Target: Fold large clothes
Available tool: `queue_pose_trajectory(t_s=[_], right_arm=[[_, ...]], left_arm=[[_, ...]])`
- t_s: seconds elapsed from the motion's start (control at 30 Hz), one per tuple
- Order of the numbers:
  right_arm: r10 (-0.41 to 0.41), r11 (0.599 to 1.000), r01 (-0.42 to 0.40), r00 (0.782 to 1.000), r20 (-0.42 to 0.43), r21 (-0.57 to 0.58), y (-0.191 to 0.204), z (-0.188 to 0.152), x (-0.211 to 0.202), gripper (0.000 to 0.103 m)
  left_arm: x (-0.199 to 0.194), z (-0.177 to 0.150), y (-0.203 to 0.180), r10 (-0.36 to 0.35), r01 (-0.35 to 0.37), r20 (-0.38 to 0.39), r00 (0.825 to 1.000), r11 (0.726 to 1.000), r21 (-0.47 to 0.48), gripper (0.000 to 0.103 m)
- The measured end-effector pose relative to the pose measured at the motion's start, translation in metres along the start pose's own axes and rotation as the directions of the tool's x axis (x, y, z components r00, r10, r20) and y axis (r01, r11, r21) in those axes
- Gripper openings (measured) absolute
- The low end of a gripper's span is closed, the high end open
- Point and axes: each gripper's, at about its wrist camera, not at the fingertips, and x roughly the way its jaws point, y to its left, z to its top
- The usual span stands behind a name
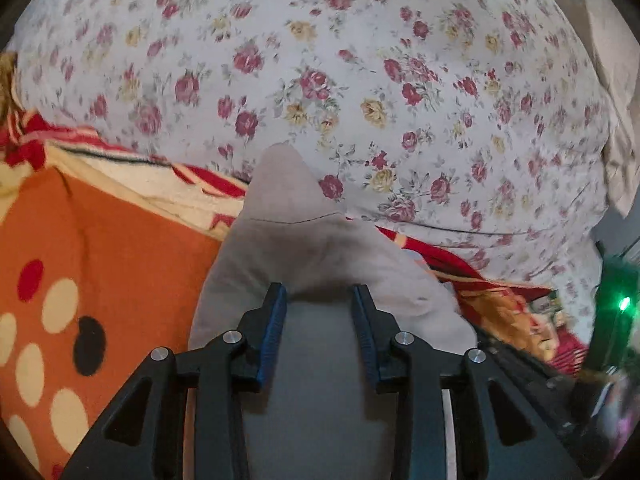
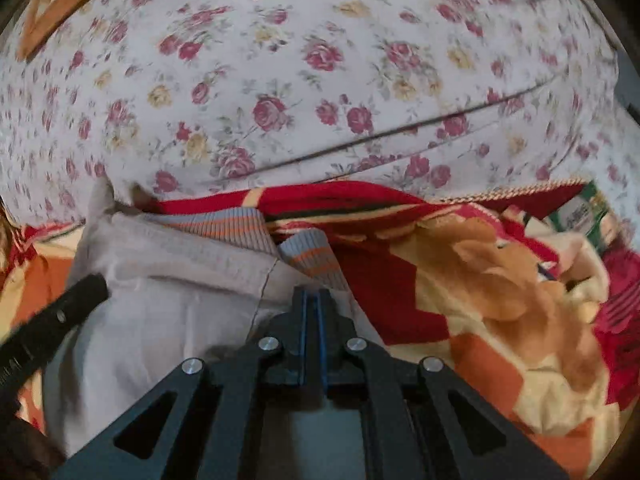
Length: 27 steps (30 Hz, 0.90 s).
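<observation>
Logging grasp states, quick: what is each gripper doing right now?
Left gripper: jaws open, over the grey garment, gripping nothing.
Right gripper: jaws closed at the garment's edge; whether cloth is pinched cannot be told.

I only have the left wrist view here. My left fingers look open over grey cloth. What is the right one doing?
Observer: The right gripper is shut on the grey garment.
Operator: Any markings on that garment?
Observer: A ribbed blue-grey band with orange stripes shows just beyond the fingers.
Operator: Is my left gripper visible there?
Observer: Yes, the left gripper's black finger lies over the garment at the picture's left.
</observation>
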Motion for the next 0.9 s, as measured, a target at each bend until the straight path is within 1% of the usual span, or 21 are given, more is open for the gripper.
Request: queue_pose_trajectory(t_s=[0.1, 0.17, 0.33, 0.4, 0.43, 0.47, 0.5, 0.53, 0.57, 0.6, 0.63, 0.67, 0.7, 0.73, 0.77, 0.8, 0.87, 0.9], right_arm=[[0.007, 1.000, -0.007, 1.000, -0.012, -0.007, 0.000, 0.001, 0.002, 0.002], [0.012, 1.000, -0.012, 1.000, -0.020, -0.010, 0.001, 0.002, 0.004, 0.003], [0.032, 0.999, -0.032, 0.999, -0.029, 0.009, -0.004, 0.004, 0.012, 0.003], [0.059, 0.998, -0.058, 0.998, -0.022, 0.033, -0.011, 0.004, 0.010, 0.003], [0.088, 0.994, -0.087, 0.996, -0.012, 0.059, -0.016, 0.003, 0.007, 0.003], [0.139, 0.985, -0.140, 0.990, 0.014, 0.105, -0.026, 0.001, -0.001, 0.004], [0.192, 0.967, -0.199, 0.980, 0.058, 0.157, -0.038, -0.002, -0.014, 0.006], [0.221, 0.951, -0.237, 0.970, 0.099, 0.200, -0.051, -0.003, -0.035, 0.008], [0.230, 0.944, -0.253, 0.965, 0.127, 0.211, -0.057, -0.004, -0.050, 0.012], [0.238, 0.939, -0.272, 0.956, 0.173, 0.212, -0.066, -0.005, -0.072, 0.022], [0.238, 0.937, -0.282, 0.947, 0.216, 0.206, -0.073, -0.007, -0.093, 0.032], [0.221, 0.940, -0.277, 0.939, 0.264, 0.200, -0.083, -0.015, -0.118, 0.059], [0.206, 0.941, -0.270, 0.936, 0.286, 0.202, -0.088, -0.020, -0.131, 0.075], [0.191, 0.943, -0.260, 0.932, 0.308, 0.205, -0.093, -0.030, -0.143, 0.075], [0.178, 0.945, -0.251, 0.931, 0.319, 0.207, -0.098, -0.043, -0.152, 0.075], [0.176, 0.946, -0.249, 0.933, 0.315, 0.209, -0.101, -0.053, -0.155, 0.075], [0.213, 0.941, -0.272, 0.939, 0.271, 0.202, -0.108, -0.064, -0.152, 0.075], [0.240, 0.936, -0.293, 0.938, 0.252, 0.197, -0.111, -0.067, -0.149, 0.075]], left_arm=[[0.000, -0.004, -0.005, 0.033, -0.034, 0.027, 0.999, 0.999, 0.021, 0.028], [0.003, -0.003, -0.007, 0.050, -0.051, 0.027, 0.998, 0.998, 0.024, 0.028], [0.009, 0.001, -0.011, 0.097, -0.098, 0.015, 0.995, 0.994, 0.051, 0.028], [0.010, 0.005, -0.015, 0.111, -0.110, -0.012, 0.994, 0.992, 0.066, 0.029], [0.008, 0.011, -0.016, 0.100, -0.097, -0.043, 0.994, 0.993, 0.075, 0.030], [0.004, 0.017, -0.015, 0.075, -0.069, -0.076, 0.994, 0.994, 0.079, 0.030], [-0.009, 0.026, -0.011, 0.022, -0.015, -0.106, 0.994, 0.997, 0.071, 0.030], [-0.027, 0.032, -0.002, -0.045, 0.050, -0.099, 0.994, 0.998, 0.044, 0.030], [-0.049, 0.037, 0.008, -0.107, 0.110, -0.070, 0.992, 0.993, 0.037, 0.031], [-0.065, 0.038, 0.016, -0.130, 0.133, -0.045, 0.990, 0.990, 0.055, 0.040], [-0.081, 0.037, 0.025, -0.132, 0.133, -0.017, 0.991, 0.987, 0.089, 0.046], [-0.093, 0.032, 0.036, -0.123, 0.120, 0.013, 0.992, 0.985, 0.123, 0.060], [-0.099, 0.025, 0.046, -0.110, 0.103, 0.037, 0.993, 0.984, 0.143, 0.064], [-0.099, 0.017, 0.052, -0.098, 0.092, 0.035, 0.995, 0.985, 0.149, 0.064], [-0.094, 0.009, 0.058, -0.104, 0.102, 0.007, 0.995, 0.985, 0.136, 0.064], [-0.088, 0.002, 0.063, -0.129, 0.131, -0.028, 0.991, 0.985, 0.114, 0.064], [-0.070, -0.015, 0.066, -0.201, 0.208, -0.110, 0.973, 0.977, 0.051, 0.064], [-0.061, -0.026, 0.065, -0.217, 0.224, -0.146, 0.965, 0.974, 0.034, 0.064]])
